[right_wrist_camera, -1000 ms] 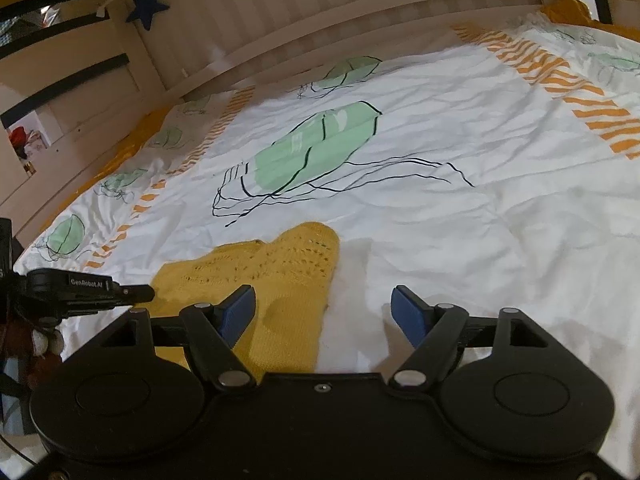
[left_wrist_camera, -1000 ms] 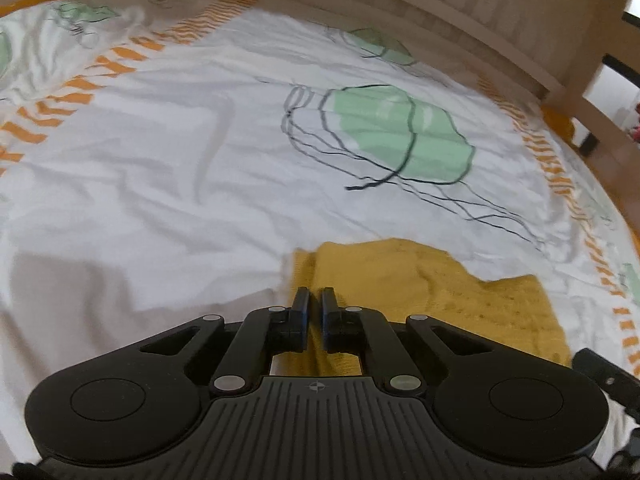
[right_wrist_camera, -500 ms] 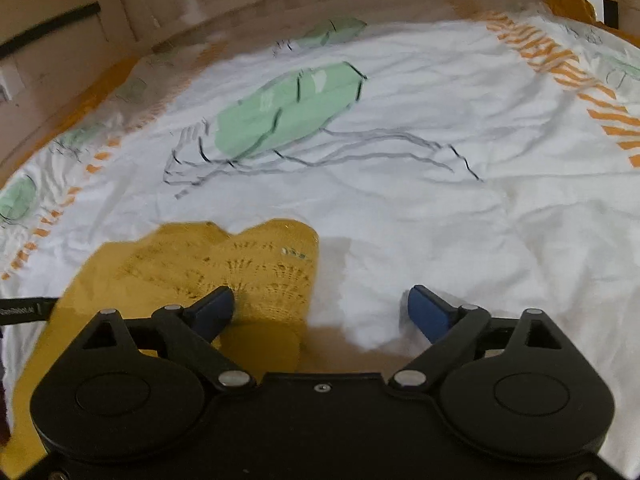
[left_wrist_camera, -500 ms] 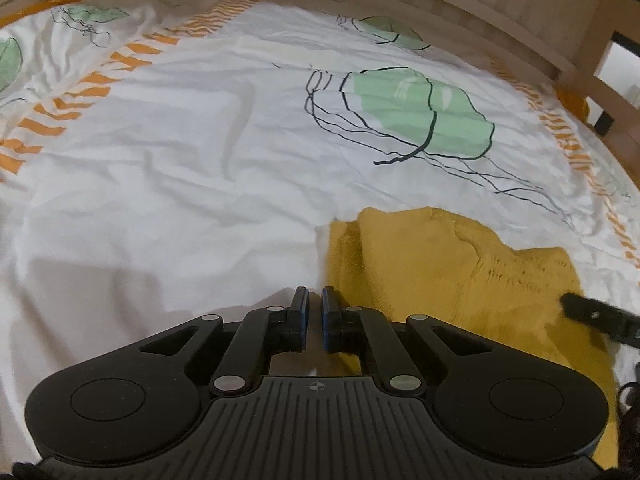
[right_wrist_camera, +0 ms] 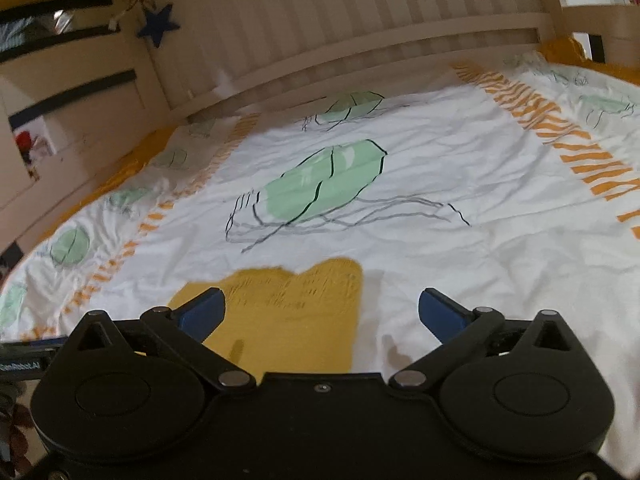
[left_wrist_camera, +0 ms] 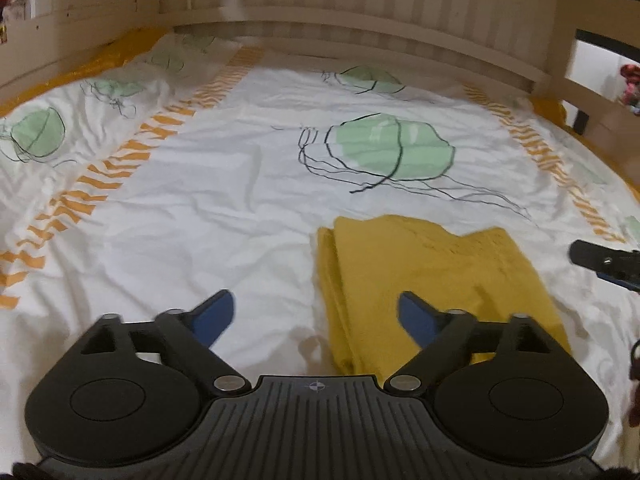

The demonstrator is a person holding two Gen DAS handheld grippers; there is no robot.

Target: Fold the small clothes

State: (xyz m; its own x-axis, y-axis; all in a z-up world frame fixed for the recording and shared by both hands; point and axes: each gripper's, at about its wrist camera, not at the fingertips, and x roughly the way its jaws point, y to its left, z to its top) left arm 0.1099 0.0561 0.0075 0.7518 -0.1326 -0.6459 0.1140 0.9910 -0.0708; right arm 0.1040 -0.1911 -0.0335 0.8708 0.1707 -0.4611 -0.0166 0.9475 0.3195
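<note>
A yellow knitted garment (left_wrist_camera: 424,276) lies folded on the white bedspread (left_wrist_camera: 224,200); its layered left edge shows in the left wrist view. My left gripper (left_wrist_camera: 316,314) hovers above that edge, its jaws opening wide with nothing pressed between the blue pads (left_wrist_camera: 214,314). In the right wrist view the same garment (right_wrist_camera: 296,312) lies under the left half of my right gripper (right_wrist_camera: 320,310). Its jaws are also opening, and the pads touch no cloth. The right gripper's tip (left_wrist_camera: 600,262) shows at the right edge of the left wrist view.
The bedspread carries green jellyfish prints (left_wrist_camera: 394,150) and orange striped bands (left_wrist_camera: 120,168). A pale wooden slatted headboard (left_wrist_camera: 360,8) rims the far side. A blue star (right_wrist_camera: 158,24) hangs on the frame at the left. Yellow sheet edges show at the bed's borders.
My left gripper has gone from shut to wide open and pulled back upward from the garment. My right gripper has opened further and lifted. The garment lies flat and released.
</note>
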